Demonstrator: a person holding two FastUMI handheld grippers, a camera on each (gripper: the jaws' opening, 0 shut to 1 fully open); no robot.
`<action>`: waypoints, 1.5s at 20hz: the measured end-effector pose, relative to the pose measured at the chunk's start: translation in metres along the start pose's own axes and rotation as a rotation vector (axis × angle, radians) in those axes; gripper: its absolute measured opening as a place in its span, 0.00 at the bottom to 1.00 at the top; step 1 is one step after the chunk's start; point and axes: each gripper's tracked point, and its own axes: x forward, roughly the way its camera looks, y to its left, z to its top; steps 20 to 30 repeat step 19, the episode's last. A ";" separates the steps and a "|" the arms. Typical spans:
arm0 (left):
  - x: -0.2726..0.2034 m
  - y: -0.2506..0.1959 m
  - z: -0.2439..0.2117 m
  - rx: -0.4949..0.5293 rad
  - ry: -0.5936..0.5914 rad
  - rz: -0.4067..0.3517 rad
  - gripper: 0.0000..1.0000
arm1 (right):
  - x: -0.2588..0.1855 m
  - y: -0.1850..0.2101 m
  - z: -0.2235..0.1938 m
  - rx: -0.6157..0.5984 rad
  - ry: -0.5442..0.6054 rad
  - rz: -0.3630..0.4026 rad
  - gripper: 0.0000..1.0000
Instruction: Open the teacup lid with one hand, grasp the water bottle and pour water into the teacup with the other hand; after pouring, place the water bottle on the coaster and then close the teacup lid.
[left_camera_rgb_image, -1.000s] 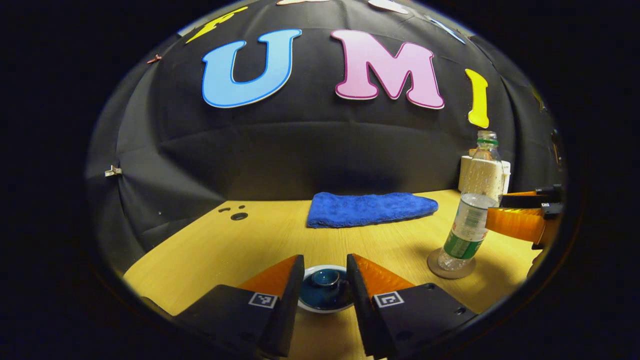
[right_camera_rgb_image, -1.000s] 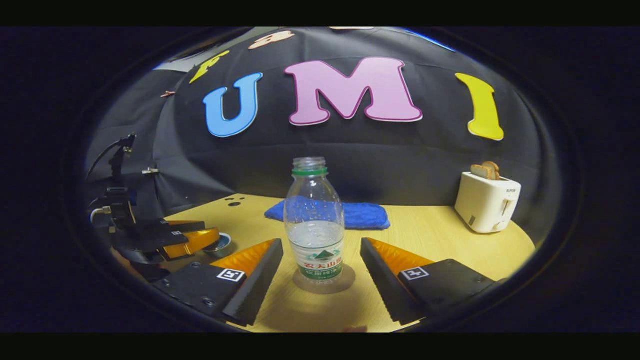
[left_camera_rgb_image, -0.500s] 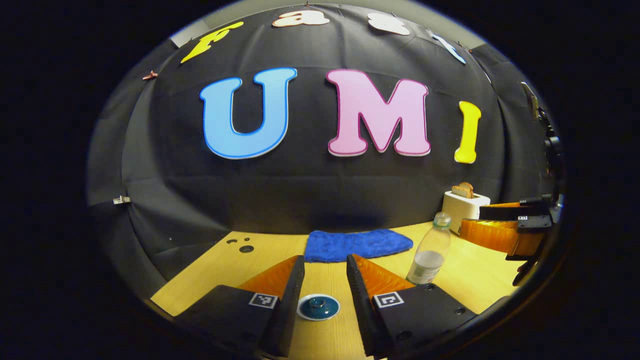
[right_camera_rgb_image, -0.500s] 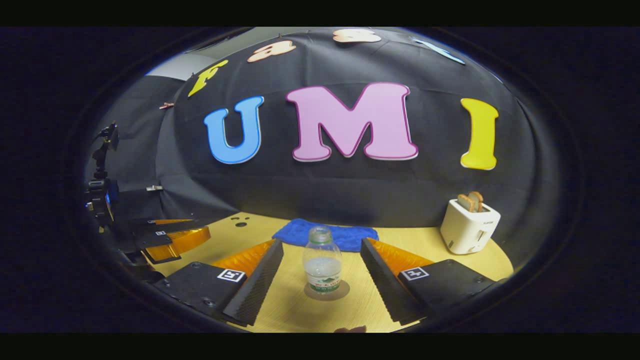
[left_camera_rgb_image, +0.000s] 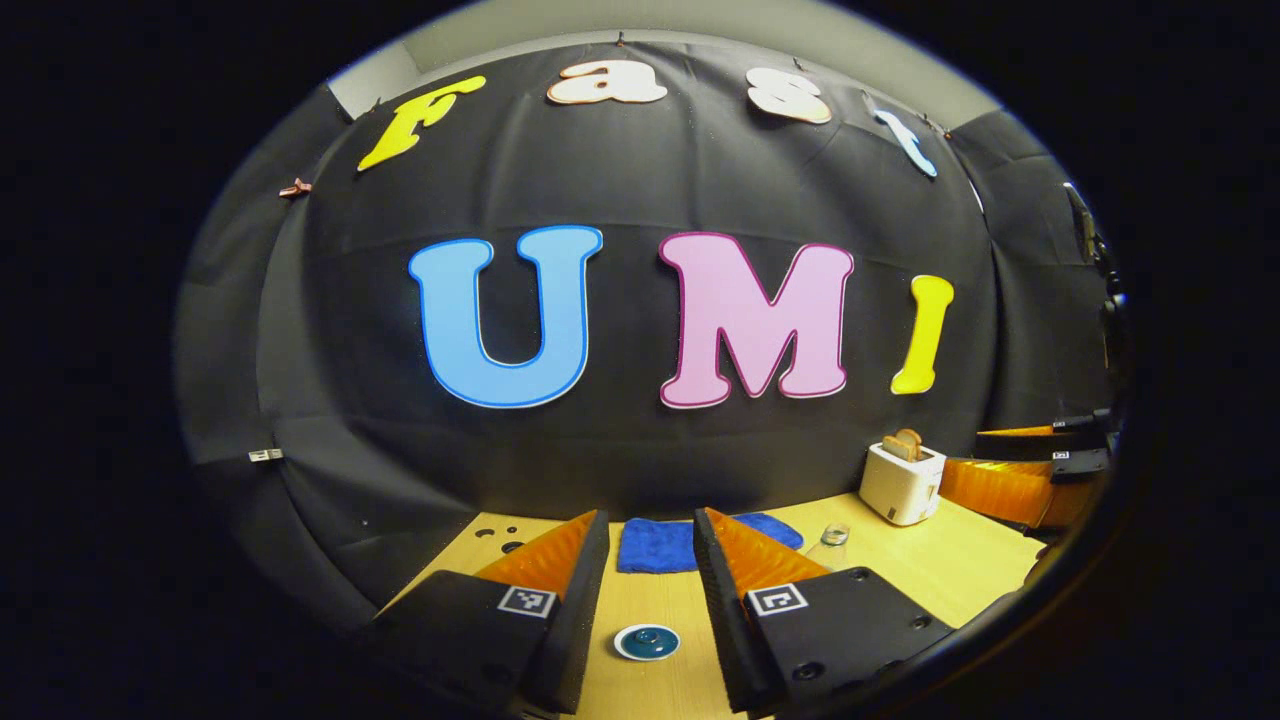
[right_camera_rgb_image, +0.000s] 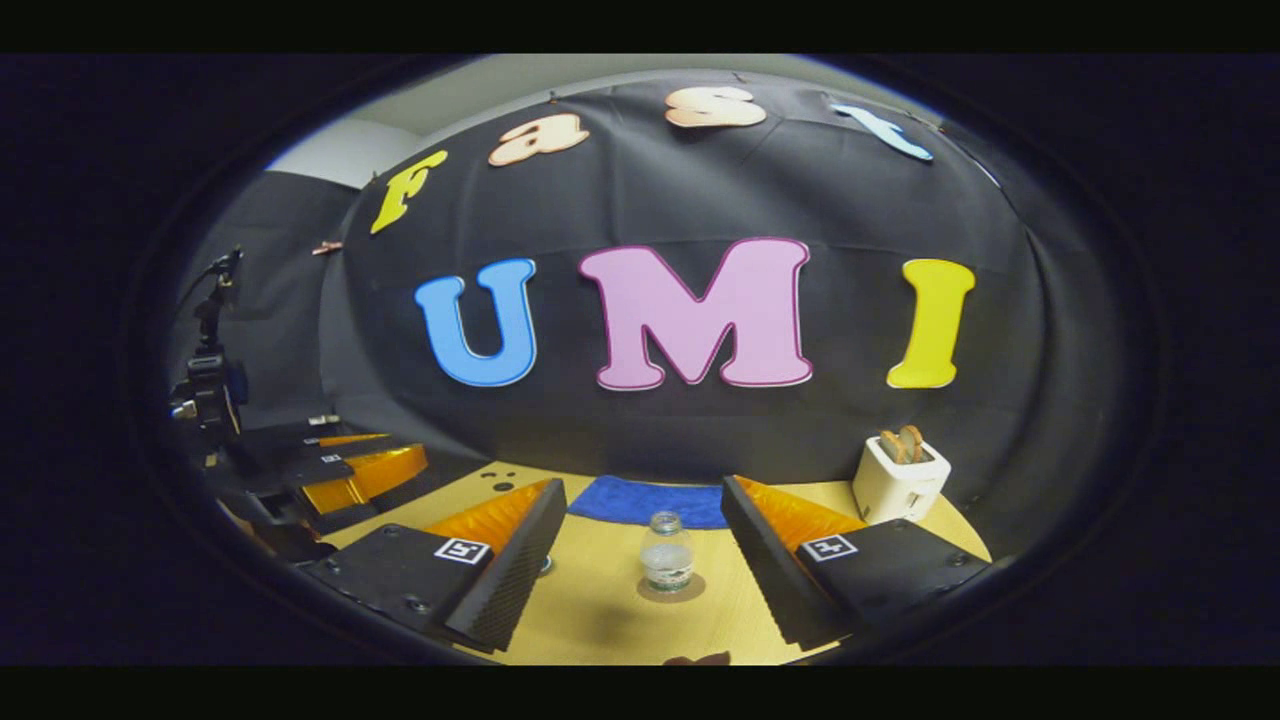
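Left gripper (left_camera_rgb_image: 650, 560) raised well above the counter (left_camera_rgb_image: 960, 570), jaws spread, nothing between them; lidded teacup (left_camera_rgb_image: 647, 642) down on the counter, framed between the fingers. Right gripper (right_camera_rgb_image: 643, 545) likewise high, jaws spread and empty; water bottle (right_camera_rgb_image: 667, 553) upright on its coaster (right_camera_rgb_image: 672, 591), well apart from both fingers. Blue towel (right_camera_rgb_image: 640, 502) behind the bottle, near the wall; white toaster (right_camera_rgb_image: 900, 478) off to the right.
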 end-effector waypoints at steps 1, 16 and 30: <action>-0.005 0.002 0.005 0.002 -0.006 -0.001 0.55 | -0.005 0.000 0.005 -0.002 -0.006 -0.005 0.97; -0.041 0.018 0.030 -0.005 -0.026 -0.011 0.56 | -0.038 0.007 0.038 -0.074 -0.064 -0.049 0.97; -0.039 0.021 0.029 0.009 -0.029 -0.010 0.59 | -0.037 0.005 0.039 -0.076 -0.068 -0.056 0.96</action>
